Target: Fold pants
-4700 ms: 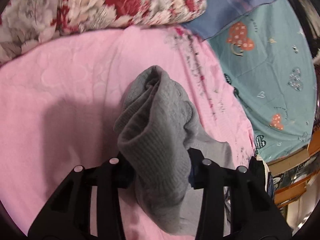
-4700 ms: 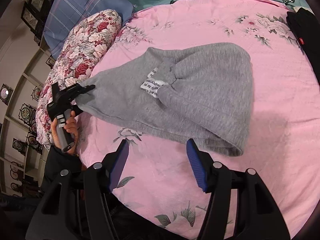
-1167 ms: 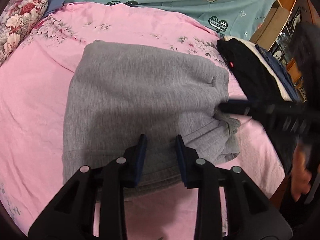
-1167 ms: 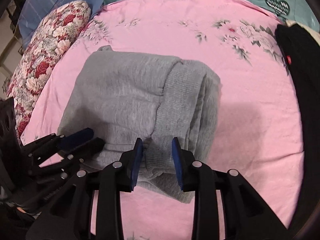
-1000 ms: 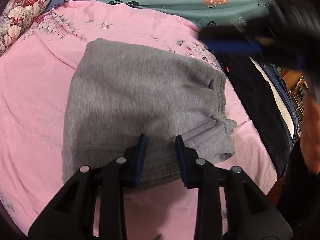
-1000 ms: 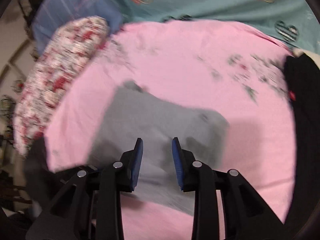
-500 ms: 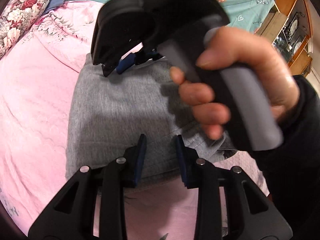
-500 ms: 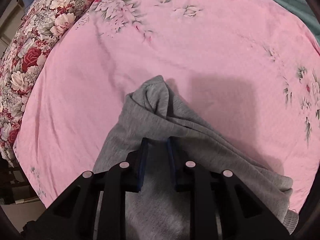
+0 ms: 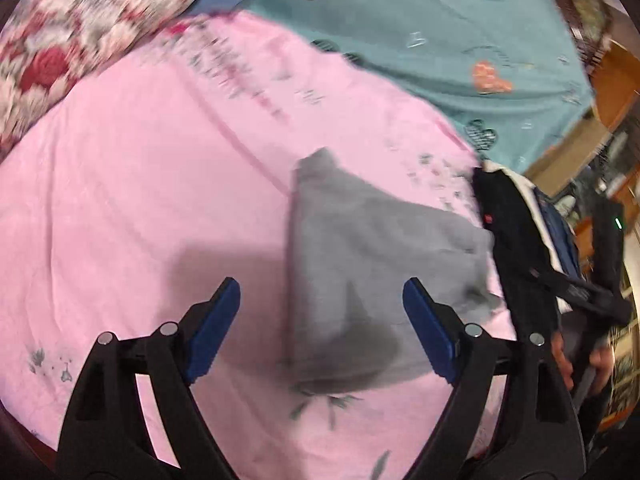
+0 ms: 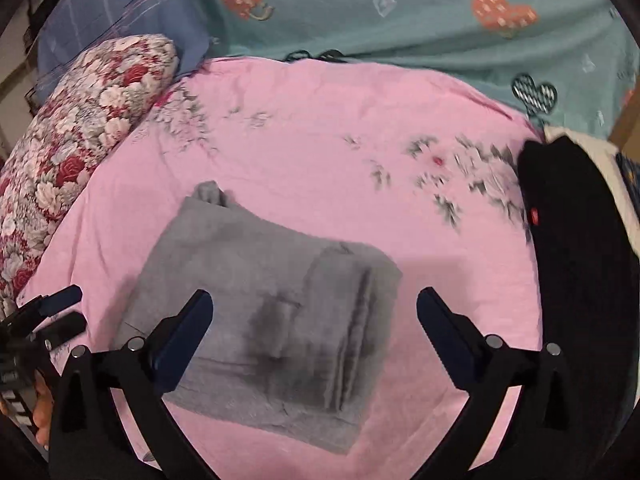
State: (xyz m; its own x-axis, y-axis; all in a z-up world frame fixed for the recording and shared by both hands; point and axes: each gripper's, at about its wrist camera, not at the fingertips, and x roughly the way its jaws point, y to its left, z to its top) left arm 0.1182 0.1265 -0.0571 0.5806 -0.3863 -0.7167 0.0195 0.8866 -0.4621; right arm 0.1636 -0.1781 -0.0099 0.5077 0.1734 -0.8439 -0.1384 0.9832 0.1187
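The grey pants (image 10: 272,320) lie folded into a compact rectangle on the pink sheet (image 10: 320,152), waistband layers stacked at the right edge. They also show in the left wrist view (image 9: 360,280), somewhat blurred. My left gripper (image 9: 320,328) is open and empty, held above the fold's near left side. My right gripper (image 10: 312,332) is open and empty above the fold. The left gripper's tip shows at the far left of the right wrist view (image 10: 52,312). The right tool and hand show at the right edge of the left wrist view (image 9: 588,320).
A floral bolster pillow (image 10: 72,152) lies at the left. A teal heart-print cover (image 10: 400,20) lies behind the pink sheet. A pile of dark folded clothes (image 10: 576,260) lies right of the pants. Wooden furniture (image 9: 616,80) stands beyond the bed.
Both grippers were shut on the pants and have opened and drawn back. The pants now lie free in a smaller fold.
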